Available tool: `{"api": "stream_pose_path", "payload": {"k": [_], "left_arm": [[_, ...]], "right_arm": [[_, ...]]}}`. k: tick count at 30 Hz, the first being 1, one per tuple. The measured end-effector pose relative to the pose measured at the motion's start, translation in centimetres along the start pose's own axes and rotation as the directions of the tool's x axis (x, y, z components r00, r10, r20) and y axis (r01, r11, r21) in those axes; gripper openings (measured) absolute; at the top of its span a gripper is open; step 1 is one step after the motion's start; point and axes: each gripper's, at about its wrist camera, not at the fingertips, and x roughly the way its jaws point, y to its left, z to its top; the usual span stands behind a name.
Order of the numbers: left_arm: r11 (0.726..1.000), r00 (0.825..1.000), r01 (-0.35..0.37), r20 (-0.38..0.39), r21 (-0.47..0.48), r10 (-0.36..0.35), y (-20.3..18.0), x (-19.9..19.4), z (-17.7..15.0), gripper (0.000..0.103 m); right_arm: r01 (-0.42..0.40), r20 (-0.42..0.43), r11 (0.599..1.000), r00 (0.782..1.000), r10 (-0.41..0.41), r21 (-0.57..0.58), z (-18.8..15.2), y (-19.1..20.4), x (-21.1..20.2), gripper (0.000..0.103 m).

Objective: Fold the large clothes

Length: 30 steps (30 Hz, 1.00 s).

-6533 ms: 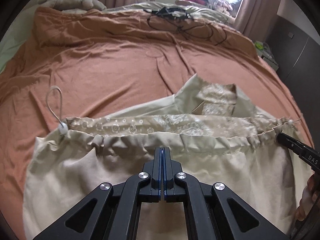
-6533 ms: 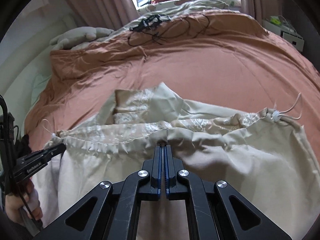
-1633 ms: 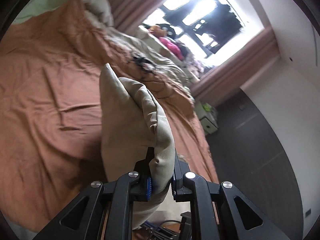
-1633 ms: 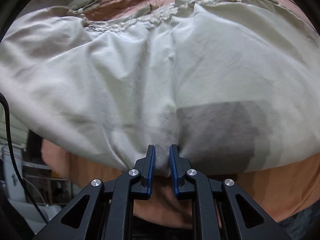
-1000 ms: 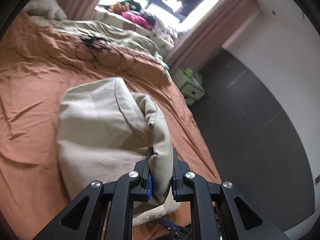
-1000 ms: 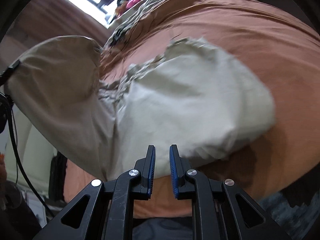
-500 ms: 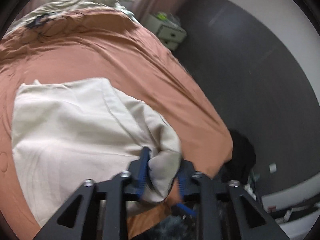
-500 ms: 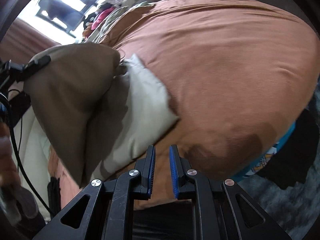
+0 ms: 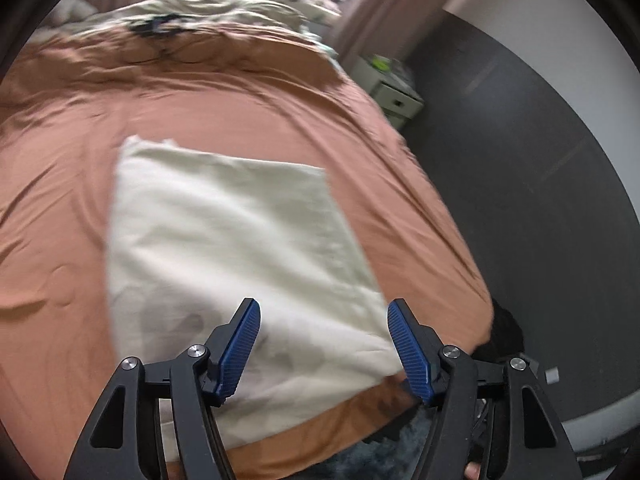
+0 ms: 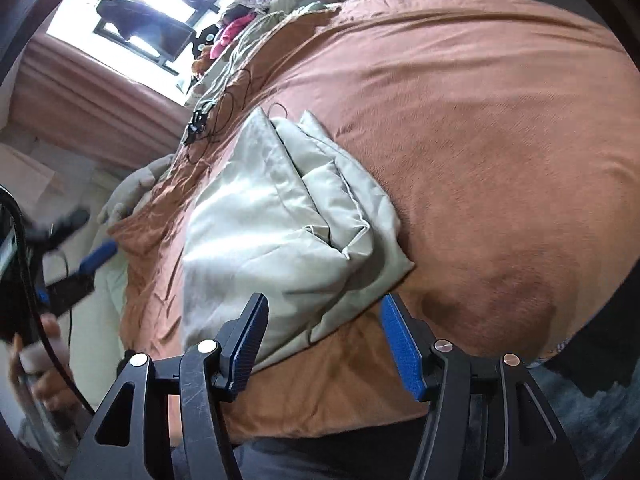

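While both grippers hang over the bed w/ nothing in them, notes as follows:

garment: cream garment (image 9: 224,248) lies folded into a rough rectangle on the rust-brown bedspread (image 9: 248,120), toward the near edge of the bed; its near end reaches almost to that edge. Right wrist view shows stacked layers and a seam along its open side (image 10: 280,216).
L gripper: left gripper (image 9: 323,346) jaws wide apart, blue pads clear of cloth, hovering above the garment's near end. Nothing held.
R gripper: right gripper (image 10: 322,344) jaws also spread, empty, above the near edge of the bed by the garment's near corner.
L view quality: motion blur; fine creases not readable.
other: black cables (image 9: 160,28) at far end of bed, well apart from garment; white nightstand (image 9: 394,84) beyond the bed's far right corner.
step (judged): a fold looks just laid down and let go; garment compact but layers uneven on the open side.
progress (judged): late; maybe one more fold or only tidying.
next move needs: pick two corners of one end, pinch all layers together, carry over w/o dragging lower layers; else press flat and square the edges.
risk: grabbing top layer only, so the stack slides apart.
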Motion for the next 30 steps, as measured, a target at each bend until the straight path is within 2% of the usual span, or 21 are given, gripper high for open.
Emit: {"api": "stream_pose_path", "payload": {"k": [5,6,7,8,12,16,22,25,27,29,30], "left_arm": [[0.995,0.997,-0.076,0.019,-0.070,0.077,4.8,-1.6,-1.5,0.068],[0.993,0.996,-0.087,0.019,-0.080,0.089,5.6,-1.7,-1.9,0.068],[0.990,0.994,-0.106,0.019,-0.095,0.108,6.6,-1.8,-2.3,0.068],[0.987,0.992,-0.119,0.018,-0.107,0.122,7.4,-1.8,-2.6,0.068],[0.972,0.985,-0.170,-0.007,-0.164,0.171,10.6,-1.3,-4.5,0.068],[0.965,0.982,-0.187,-0.038,-0.184,0.183,12.1,-0.6,-6.6,0.068],[0.969,0.980,-0.191,-0.092,-0.156,0.178,11.6,1.7,-8.8,0.067],[0.975,0.980,-0.180,-0.112,-0.133,0.166,11.2,2.8,-9.3,0.056],[0.975,0.979,-0.178,-0.126,-0.133,0.162,11.5,3.3,-9.3,0.056],[0.974,0.979,-0.174,-0.130,-0.143,0.155,11.9,3.8,-9.3,0.056],[0.974,0.979,-0.174,-0.130,-0.147,0.155,12.0,4.0,-9.3,0.056]], "right_arm": [[-0.018,-0.033,1.000,0.999,0.019,0.024,0.5,-0.3,2.5,0.059],[-0.014,-0.036,1.000,0.999,0.015,0.022,0.7,-0.2,2.9,0.056],[-0.013,-0.032,1.000,0.999,0.013,0.017,0.8,-0.1,3.2,0.050],[-0.019,-0.021,1.000,1.000,0.019,0.007,0.9,0.0,3.3,0.030],[-0.016,0.013,1.000,1.000,0.016,-0.003,1.2,0.0,3.1,0.012],[-0.015,0.038,1.000,0.999,0.014,0.025,0.5,-1.1,2.2,0.009],[-0.002,0.058,0.998,0.998,-0.001,0.062,-0.1,-2.6,1.4,0.009],[0.017,0.069,0.997,0.997,-0.022,0.070,-0.4,-2.8,1.3,0.009],[0.018,0.072,0.997,0.997,-0.024,0.081,-0.4,-3.0,1.2,0.009],[0.000,0.059,0.996,0.998,-0.006,0.091,-0.1,-3.3,1.3,0.014],[0.012,0.051,0.996,0.999,-0.016,0.083,0.1,-3.2,1.2,0.025]]}}
